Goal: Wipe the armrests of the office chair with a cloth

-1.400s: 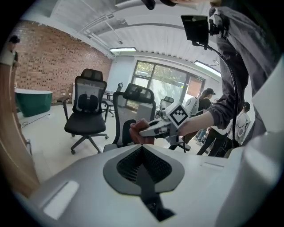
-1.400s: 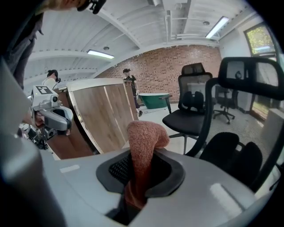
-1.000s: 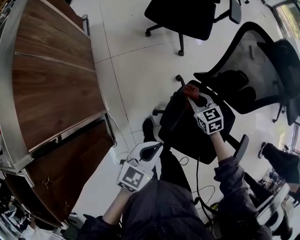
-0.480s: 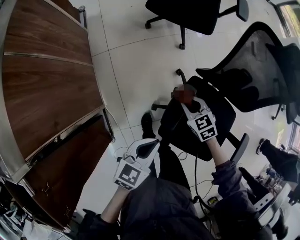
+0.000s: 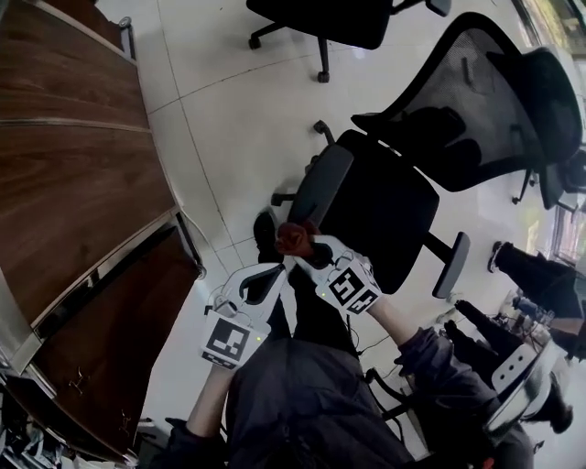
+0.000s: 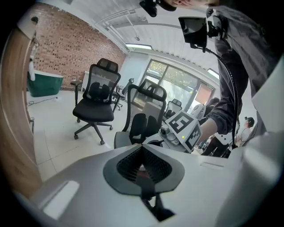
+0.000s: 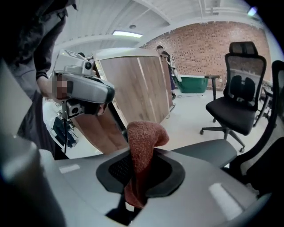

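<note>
- One big wooden table (image 5: 73, 183) fills the left side of the head view; it has no part in the task.
- The office chair (image 5: 389, 220) stands on the pale floor in front of the person, its mesh back turned to the far right. A second chair (image 5: 339, 18) is behind it, well apart.
- Its two armrests: the near armrest (image 5: 320, 183) points toward the grippers, and the far armrest (image 5: 450, 266) is on the other side of the seat.
- The right gripper (image 5: 302, 249) is just off the near end of the near armrest. Its jaws are clamped on the cloth.
- The left gripper (image 5: 275, 279) is just beside the right one and lower, its jaws pressed together with nothing held, as far as its own view shows.
- The cloth (image 7: 142, 150) is red-brown terry. It sticks up from the right jaws in a folded lump, close to the tip of the near armrest; I cannot tell if it touches.
- Progress, as I judge it: no mark shows whether either armrest is wiped. The cloth is at the near one, so the far armrest most likely remains to do.
</note>
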Demonstrator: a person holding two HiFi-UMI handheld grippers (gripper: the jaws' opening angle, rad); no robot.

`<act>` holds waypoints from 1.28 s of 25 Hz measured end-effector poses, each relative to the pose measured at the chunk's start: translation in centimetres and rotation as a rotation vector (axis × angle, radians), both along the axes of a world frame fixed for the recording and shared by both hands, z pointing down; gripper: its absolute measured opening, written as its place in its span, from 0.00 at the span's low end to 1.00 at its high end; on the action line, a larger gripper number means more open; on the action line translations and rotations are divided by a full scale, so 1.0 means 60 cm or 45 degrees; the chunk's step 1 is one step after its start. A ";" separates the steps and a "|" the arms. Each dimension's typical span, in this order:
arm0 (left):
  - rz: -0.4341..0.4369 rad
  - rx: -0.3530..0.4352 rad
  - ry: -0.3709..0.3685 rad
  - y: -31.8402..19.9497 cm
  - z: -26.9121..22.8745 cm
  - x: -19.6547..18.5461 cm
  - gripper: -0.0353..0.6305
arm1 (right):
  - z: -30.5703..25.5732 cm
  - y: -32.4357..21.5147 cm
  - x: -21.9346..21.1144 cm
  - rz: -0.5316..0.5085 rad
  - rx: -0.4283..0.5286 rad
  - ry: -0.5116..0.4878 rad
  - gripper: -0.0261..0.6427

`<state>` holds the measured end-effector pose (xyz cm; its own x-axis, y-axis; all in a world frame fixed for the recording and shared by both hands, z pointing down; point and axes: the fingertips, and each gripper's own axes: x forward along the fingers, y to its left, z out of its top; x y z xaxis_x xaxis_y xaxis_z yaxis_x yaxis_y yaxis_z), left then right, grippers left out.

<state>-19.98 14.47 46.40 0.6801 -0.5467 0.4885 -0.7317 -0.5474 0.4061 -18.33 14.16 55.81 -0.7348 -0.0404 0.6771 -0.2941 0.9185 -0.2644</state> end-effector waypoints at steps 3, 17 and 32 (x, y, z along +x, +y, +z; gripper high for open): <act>0.008 0.018 0.014 0.002 -0.003 -0.003 0.08 | 0.004 -0.010 -0.002 -0.013 0.020 0.013 0.12; -0.008 -0.001 -0.002 0.025 -0.010 -0.026 0.08 | 0.088 -0.361 0.099 0.387 0.249 0.225 0.12; 0.018 0.002 0.013 0.030 -0.007 -0.018 0.08 | 0.024 -0.131 0.013 0.193 0.185 0.110 0.12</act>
<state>-21.06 16.29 45.98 0.6926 -0.5377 0.4807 -0.7198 -0.5585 0.4124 -17.53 6.32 57.27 -0.6524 -0.2472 0.7164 -0.4472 0.8888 -0.1006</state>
